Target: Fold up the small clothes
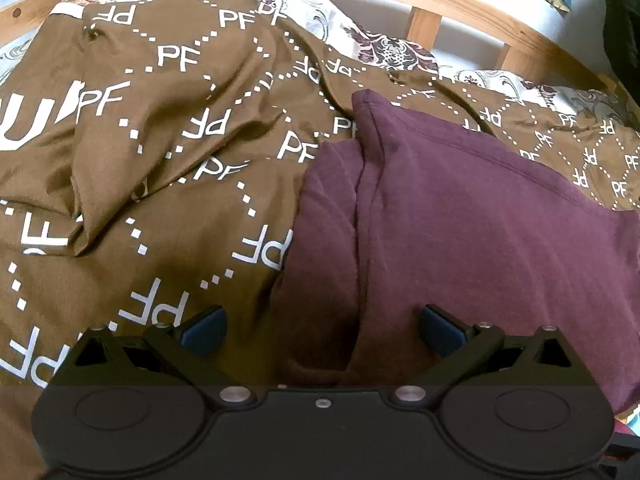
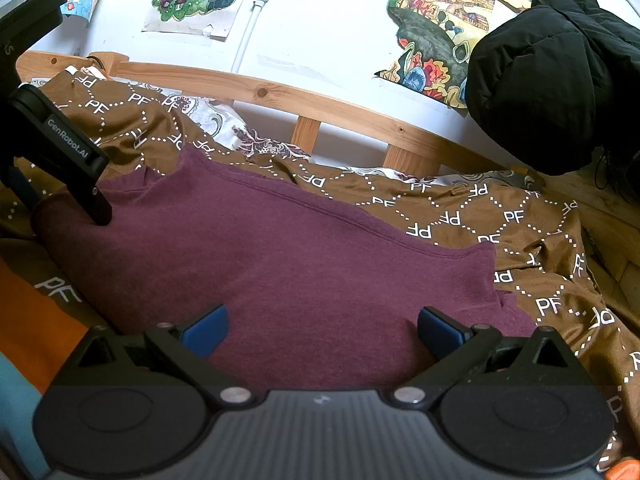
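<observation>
A maroon garment [image 1: 480,220] lies spread on a brown bedcover [image 1: 160,200] printed with white "PF" letters. In the left wrist view a fold edge runs down the garment's left part, with a narrower layer beside it. My left gripper [image 1: 322,320] is open and low over that fold, with nothing between its blue pads [image 1: 204,328]. In the right wrist view the garment [image 2: 280,248] fills the middle. My right gripper [image 2: 322,320] is open just above its near edge. The left gripper's black body [image 2: 60,148] stands at the garment's left end.
A wooden bed rail [image 2: 280,92] runs along the white wall behind the bed. A black jacket [image 2: 560,72] hangs at the right. A white patterned sheet [image 1: 384,48] shows past the bedcover [image 2: 500,216]. Orange cloth [image 2: 32,312] lies at the lower left.
</observation>
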A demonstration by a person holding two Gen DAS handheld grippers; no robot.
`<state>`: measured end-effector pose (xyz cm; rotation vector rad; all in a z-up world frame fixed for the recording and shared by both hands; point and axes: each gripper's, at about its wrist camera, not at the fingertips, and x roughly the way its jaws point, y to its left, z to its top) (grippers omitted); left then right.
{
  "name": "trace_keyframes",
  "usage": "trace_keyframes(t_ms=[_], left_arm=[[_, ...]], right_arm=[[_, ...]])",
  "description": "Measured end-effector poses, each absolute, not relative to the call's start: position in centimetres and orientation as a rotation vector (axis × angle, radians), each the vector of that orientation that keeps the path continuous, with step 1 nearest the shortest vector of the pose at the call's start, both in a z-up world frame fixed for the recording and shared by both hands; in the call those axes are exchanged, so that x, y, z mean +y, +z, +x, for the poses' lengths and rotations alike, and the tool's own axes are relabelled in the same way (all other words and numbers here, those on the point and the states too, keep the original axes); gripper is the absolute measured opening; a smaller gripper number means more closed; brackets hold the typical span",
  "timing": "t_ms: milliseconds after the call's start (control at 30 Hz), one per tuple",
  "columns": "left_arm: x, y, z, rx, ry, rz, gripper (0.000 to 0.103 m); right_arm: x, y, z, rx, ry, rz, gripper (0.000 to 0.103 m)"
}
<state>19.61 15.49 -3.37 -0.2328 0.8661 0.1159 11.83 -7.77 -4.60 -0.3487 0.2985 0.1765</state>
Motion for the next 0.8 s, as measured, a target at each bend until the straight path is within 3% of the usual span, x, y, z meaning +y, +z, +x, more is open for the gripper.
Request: trace_keyframes(t_ms=[67,367,533,633,800], left_arm=[[15.5,-3.2,19.4,0.857,0.105,-0.234,0.099],[15.6,-2.7,19.2,0.833,0.064,-0.239,0.066],[15.9,-2.4,19.5,0.849,0.064,-0.301,0.026],[14.9,-1.0,19.4,0.824,0.074,-0.277,0.018],[12.3,3.0,19.6,0.756,0.003,-0.203,0.016]], right_arm=[[-7.8,-4.6,11.8,0.299,0.177,-0.348,0.103],[-7.7,-4.6,11.8,0.302,0.18,-0.338,0.103],[-7.8,-4.5,11.8,0.308,0.184,-0.326,0.103],[-8.2,-3.9,12.0,0.328,0.212,-0.31,0.103],[-9.5,-2.0,11.6,0.348,0.276,-0.27,0.103]])
